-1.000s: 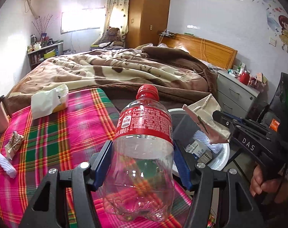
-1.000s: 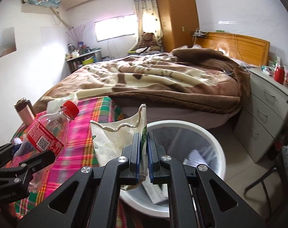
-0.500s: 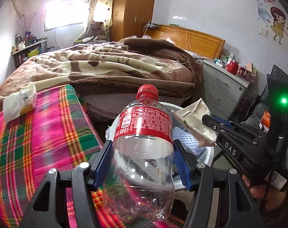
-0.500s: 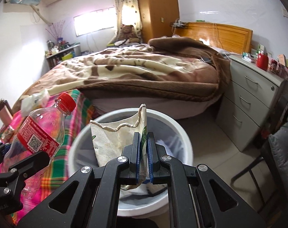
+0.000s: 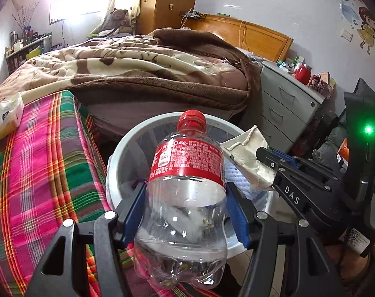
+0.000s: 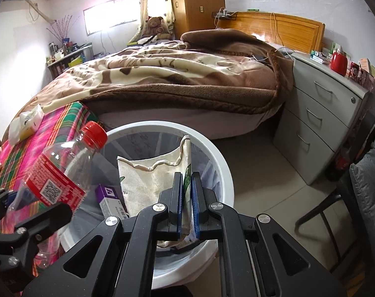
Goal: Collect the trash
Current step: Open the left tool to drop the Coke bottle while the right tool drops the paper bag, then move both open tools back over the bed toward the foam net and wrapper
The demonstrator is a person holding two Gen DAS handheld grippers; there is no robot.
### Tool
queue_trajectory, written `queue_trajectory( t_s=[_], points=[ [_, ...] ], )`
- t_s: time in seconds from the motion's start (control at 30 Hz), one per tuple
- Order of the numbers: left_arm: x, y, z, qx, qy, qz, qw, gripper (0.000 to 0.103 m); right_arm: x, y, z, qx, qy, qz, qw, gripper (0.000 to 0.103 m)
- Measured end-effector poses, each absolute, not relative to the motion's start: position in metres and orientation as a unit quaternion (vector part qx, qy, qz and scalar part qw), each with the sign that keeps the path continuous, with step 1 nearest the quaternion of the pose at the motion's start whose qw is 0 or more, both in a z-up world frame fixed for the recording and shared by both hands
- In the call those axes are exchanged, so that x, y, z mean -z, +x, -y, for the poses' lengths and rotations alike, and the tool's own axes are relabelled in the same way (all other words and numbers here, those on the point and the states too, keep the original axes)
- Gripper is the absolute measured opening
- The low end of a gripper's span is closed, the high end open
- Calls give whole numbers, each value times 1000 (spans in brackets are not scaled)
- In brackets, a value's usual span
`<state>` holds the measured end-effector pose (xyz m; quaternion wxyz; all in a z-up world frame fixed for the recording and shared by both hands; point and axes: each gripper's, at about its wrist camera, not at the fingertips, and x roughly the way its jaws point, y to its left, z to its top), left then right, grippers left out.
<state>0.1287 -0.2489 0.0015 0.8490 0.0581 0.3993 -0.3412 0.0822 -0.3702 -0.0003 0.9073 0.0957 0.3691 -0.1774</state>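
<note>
My left gripper (image 5: 185, 212) is shut on an empty clear Coke bottle (image 5: 185, 198) with a red cap and label, held over the near rim of a white trash bin (image 5: 128, 148). My right gripper (image 6: 186, 198) is shut on a torn cream snack bag (image 6: 150, 180) and holds it above the bin's opening (image 6: 219, 163). The bag also shows in the left wrist view (image 5: 247, 158), and the bottle in the right wrist view (image 6: 61, 173). Inside the bin lie a purple-and-white box (image 6: 110, 198) and white paper.
A plaid-covered table (image 5: 39, 173) stands left of the bin, with a tissue pack (image 5: 6, 118) on it. A bed with a brown blanket (image 6: 175, 74) is behind. A grey drawer unit (image 6: 323, 113) and a chair (image 6: 356, 198) stand to the right.
Both grippers have moved right, off the plaid table and over the bin. The bottle and the bag now hang above the bin, still gripped.
</note>
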Motion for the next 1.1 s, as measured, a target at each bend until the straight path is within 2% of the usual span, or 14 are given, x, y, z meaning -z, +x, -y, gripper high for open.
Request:
queue_trajectory(
  t_s=[0.2,0.3,0.37,0.57,0.63,0.7,1.1],
  points=[
    [3,131,253,340,56,-405,847,66,4,86,372,177,86,-378,905,7],
    [2,131,250,339,54,-404,848,72,4,85,373,173,88,-380,904,8],
    [0,130,248,339,52,-401,850,73,4,85,373,174,86,-382,903,9],
    [-4,130,242,339,48,-396,852,74,3,85,372,171,92,-380,904,21],
    [-4,130,238,338,45,-397,852,74,2,85,371,170,92,-378,906,32],
    [-6,130,235,335,44,-397,854,74,-1,84,369,168,93,-374,907,37],
    [-20,124,203,319,33,-381,867,74,-15,82,347,150,91,-351,920,38]
  ],
)
